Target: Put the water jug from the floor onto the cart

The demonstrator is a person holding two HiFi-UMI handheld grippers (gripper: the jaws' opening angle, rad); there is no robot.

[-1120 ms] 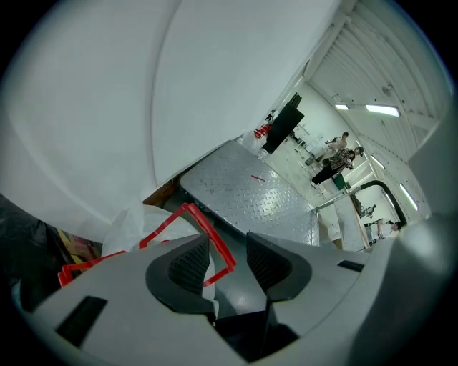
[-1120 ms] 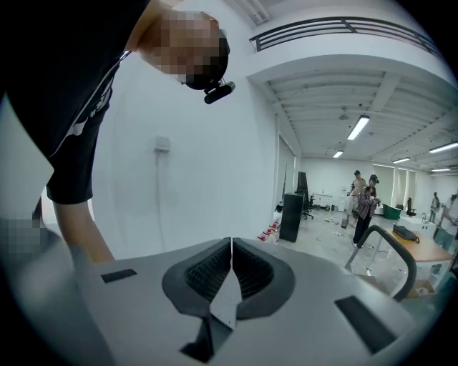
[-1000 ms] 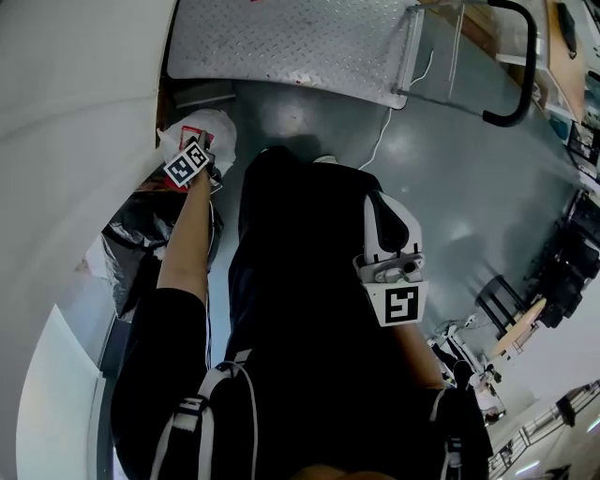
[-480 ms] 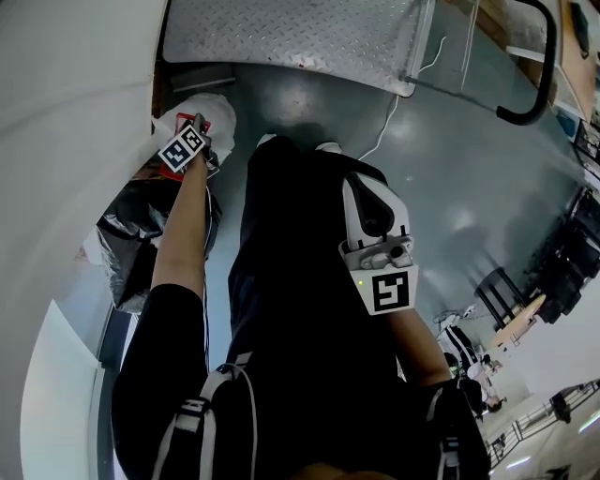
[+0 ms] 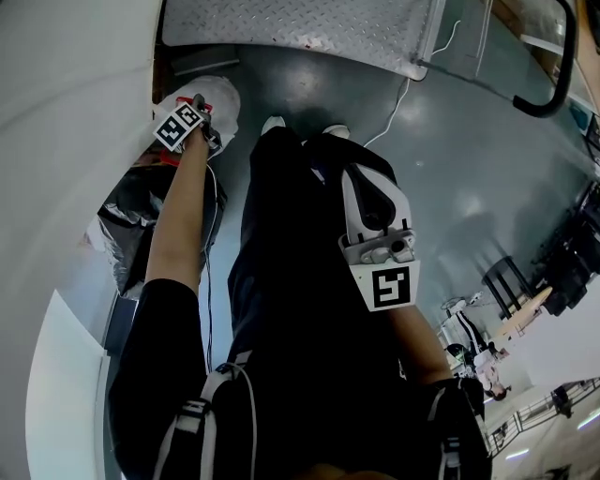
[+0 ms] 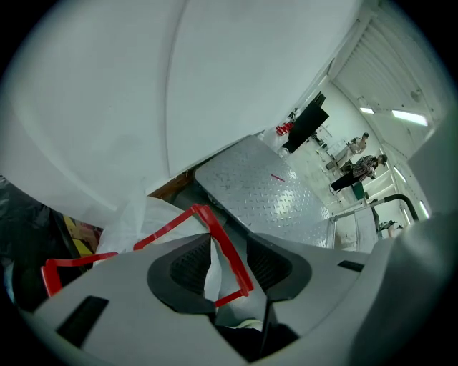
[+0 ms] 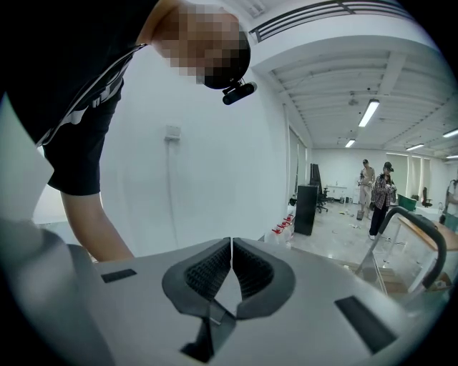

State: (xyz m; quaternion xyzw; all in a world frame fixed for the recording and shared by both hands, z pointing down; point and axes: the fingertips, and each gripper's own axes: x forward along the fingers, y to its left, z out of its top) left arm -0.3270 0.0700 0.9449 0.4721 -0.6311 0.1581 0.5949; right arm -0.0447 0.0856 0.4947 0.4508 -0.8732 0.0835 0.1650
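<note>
- My left gripper (image 6: 227, 259): jaws apart, straddling the red handle (image 6: 217, 230) of the water jug (image 5: 220, 98), not clamped on it.
- Jug sits on the floor (image 5: 450, 169) against the white wall (image 5: 66, 141), just beside the cart (image 5: 300, 28) deck.
- My right gripper (image 7: 231, 266): clenched shut, nothing in it, over my thigh.
</note>
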